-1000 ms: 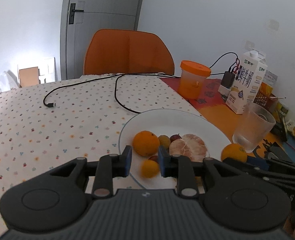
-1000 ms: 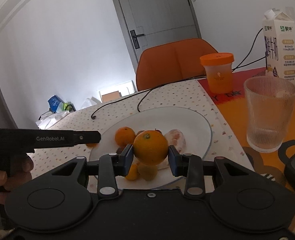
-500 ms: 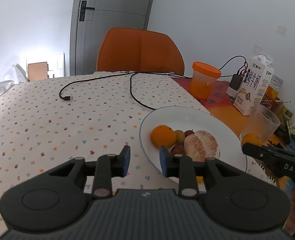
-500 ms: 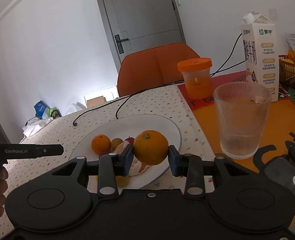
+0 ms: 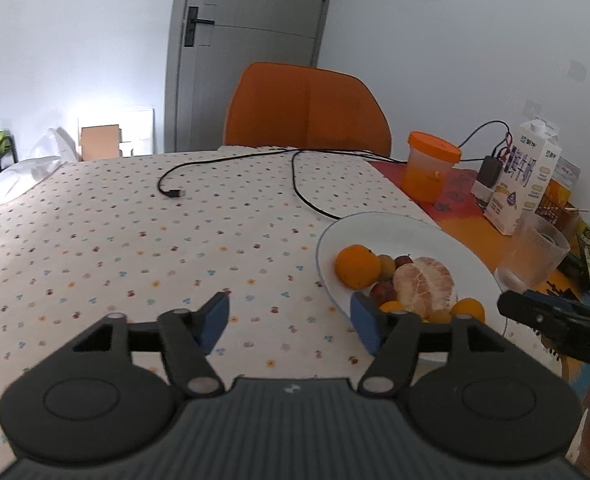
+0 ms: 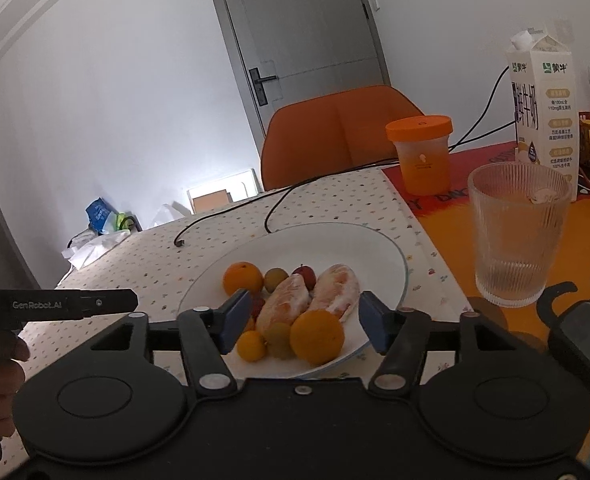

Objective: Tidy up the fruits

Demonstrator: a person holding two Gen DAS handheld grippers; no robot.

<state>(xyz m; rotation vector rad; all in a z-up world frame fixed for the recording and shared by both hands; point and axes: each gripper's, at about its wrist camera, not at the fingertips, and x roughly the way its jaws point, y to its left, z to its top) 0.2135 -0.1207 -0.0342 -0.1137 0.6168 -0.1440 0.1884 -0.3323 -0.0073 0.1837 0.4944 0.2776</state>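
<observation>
Glass, milk carton, orange-lidded cup

Plate sits on the tablecloth, near its 3 o'clock edge. On the plate: one orange at 9 o'clock, two peeled citrus halves at centre, a second orange at 6 o'clock touching them. Small fruits lie between; count unclear. Glass stands at 3 o'clock of the plate, lidded cup at 1 o'clock, milk carton behind the glass. Cable runs at 11 o'clock; chair at 12 o'clock.
</observation>
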